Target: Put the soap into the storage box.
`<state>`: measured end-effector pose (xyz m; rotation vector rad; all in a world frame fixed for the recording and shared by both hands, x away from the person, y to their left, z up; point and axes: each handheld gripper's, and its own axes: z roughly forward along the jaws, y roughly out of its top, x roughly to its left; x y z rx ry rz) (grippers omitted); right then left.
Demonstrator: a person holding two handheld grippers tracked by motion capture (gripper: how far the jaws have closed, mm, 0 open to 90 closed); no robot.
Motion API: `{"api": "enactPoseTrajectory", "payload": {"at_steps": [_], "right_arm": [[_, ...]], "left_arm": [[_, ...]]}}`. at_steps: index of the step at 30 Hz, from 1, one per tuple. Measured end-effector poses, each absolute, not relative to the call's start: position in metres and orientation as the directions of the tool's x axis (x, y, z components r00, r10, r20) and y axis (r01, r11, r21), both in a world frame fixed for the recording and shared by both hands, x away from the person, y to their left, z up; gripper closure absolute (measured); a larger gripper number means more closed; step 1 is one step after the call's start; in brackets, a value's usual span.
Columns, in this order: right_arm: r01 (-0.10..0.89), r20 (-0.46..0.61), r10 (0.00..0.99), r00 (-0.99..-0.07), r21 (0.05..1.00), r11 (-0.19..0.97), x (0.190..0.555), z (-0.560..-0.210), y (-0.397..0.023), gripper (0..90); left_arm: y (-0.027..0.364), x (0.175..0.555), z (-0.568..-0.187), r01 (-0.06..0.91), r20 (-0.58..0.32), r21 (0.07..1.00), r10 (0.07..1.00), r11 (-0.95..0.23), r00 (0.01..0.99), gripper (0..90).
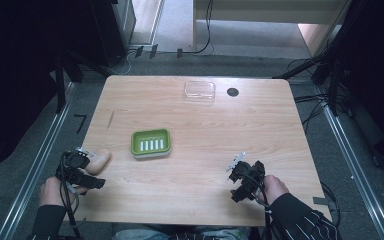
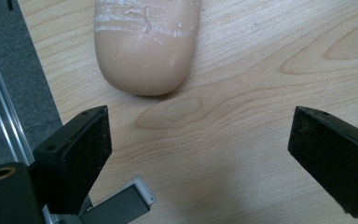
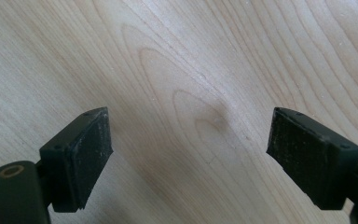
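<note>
The left gripper (image 2: pixel 200 154) hovers jaws wide apart, the soap (image 2: pixel 147 46) at its 11 o'clock – closing now would miss or nudge it off the table (image 1: pixel 280 130) edge. The right gripper (image 3: pixel 189 158) gapes, empty. The dish (image 1: pixel 151 142) sits centre.

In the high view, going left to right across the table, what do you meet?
Left gripper → peach bar of soap → green soap dish → clear plastic lid → small dark disc → right gripper.

Green soap dish (image 1: pixel 151 143), beige soap (image 2: pixel 145 46)
</note>
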<state>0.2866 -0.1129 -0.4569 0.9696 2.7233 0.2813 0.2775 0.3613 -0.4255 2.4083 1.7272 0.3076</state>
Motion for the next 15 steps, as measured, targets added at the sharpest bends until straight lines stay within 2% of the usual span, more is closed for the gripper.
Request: {"api": "enactPoseTrajectory", "payload": {"at_steps": [15], "right_arm": [[0.584,-0.164,0.629,-0.760,0.253,0.771,0.2870,-0.4569,-0.1115,14.3]], "left_arm": [[0.3628,0.2779,-0.4250,0.909,0.072,0.253,0.943,-0.331,0.323,6.8]]}}
